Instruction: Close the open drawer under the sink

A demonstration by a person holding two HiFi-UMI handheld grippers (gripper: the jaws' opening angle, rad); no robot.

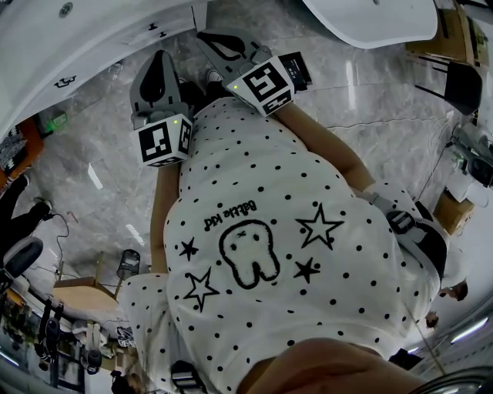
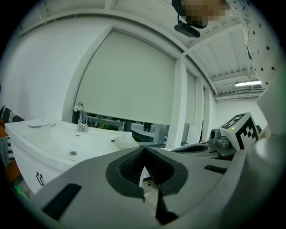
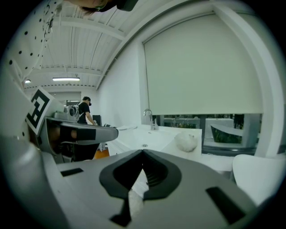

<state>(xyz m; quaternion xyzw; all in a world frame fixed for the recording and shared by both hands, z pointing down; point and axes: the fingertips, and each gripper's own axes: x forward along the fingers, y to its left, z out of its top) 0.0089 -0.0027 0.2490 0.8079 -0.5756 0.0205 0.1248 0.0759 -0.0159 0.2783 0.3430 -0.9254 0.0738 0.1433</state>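
The white sink cabinet [image 1: 85,46] runs along the top left of the head view, with dark handles [image 1: 65,80] on its fronts. I cannot tell from here whether a drawer stands out. In the left gripper view the basin [image 2: 62,142] with its chrome tap [image 2: 80,117] lies ahead to the left, and a cabinet front with a handle [image 2: 39,179] sits below it. My left gripper [image 2: 144,148] is shut with nothing in it and is held away from the cabinet. My right gripper [image 3: 143,152] is also shut and empty, and faces the same basin [image 3: 145,139] from further off. Both grippers [image 1: 160,63] [image 1: 223,45] hover side by side in front of my chest.
A crumpled white cloth [image 3: 185,142] lies on the sink's rim. A white tub edge [image 1: 373,21] curves in at the top right over the grey marble floor [image 1: 92,177]. A person [image 3: 85,112] stands in the background. Chairs and clutter [image 1: 54,331] sit behind me.
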